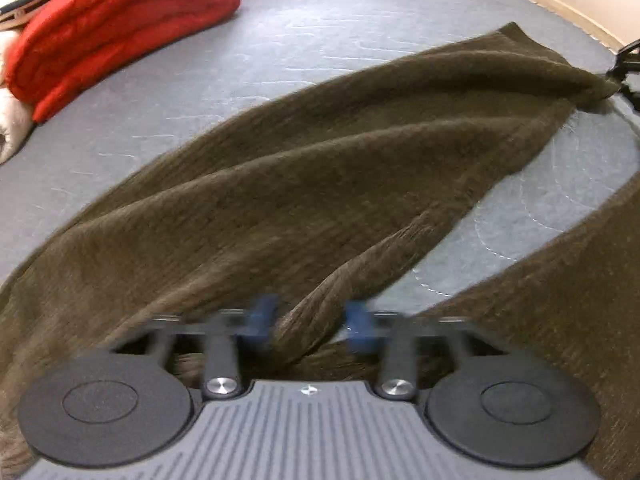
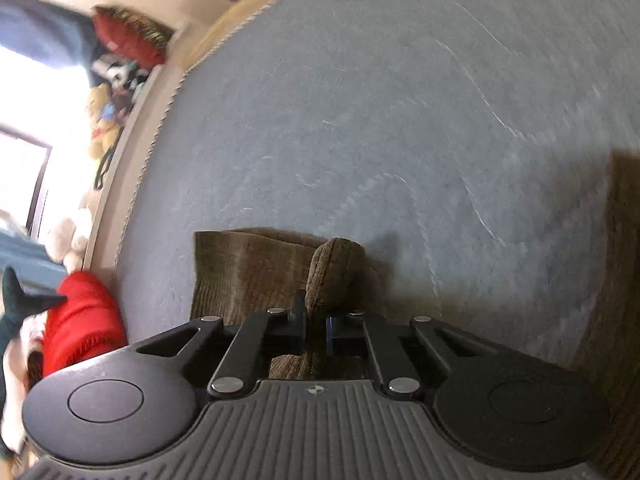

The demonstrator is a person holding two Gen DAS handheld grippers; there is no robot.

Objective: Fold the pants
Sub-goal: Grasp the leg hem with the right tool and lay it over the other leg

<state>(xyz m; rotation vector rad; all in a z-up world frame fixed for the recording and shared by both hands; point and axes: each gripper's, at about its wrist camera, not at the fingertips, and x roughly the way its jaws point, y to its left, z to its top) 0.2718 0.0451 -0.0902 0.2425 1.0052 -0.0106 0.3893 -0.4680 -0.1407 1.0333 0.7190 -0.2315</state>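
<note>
Dark brown pants lie spread across the grey-blue mattress, one leg stretched toward the far right. In the left wrist view my left gripper sits low over them, blurred. A raised fold of the fabric lies between its blue pads, and a sliver of mattress shows beside the right pad. My right gripper is shut on a bunch of the brown pants, with a nub of cloth poking out past the fingers. That right gripper also shows at the far right edge of the left wrist view, holding the leg's end.
A folded red garment lies at the mattress's far left, with white bedding beside it. In the right wrist view, plush toys and a red cushion line the wall past the mattress edge. The red garment appears at lower left.
</note>
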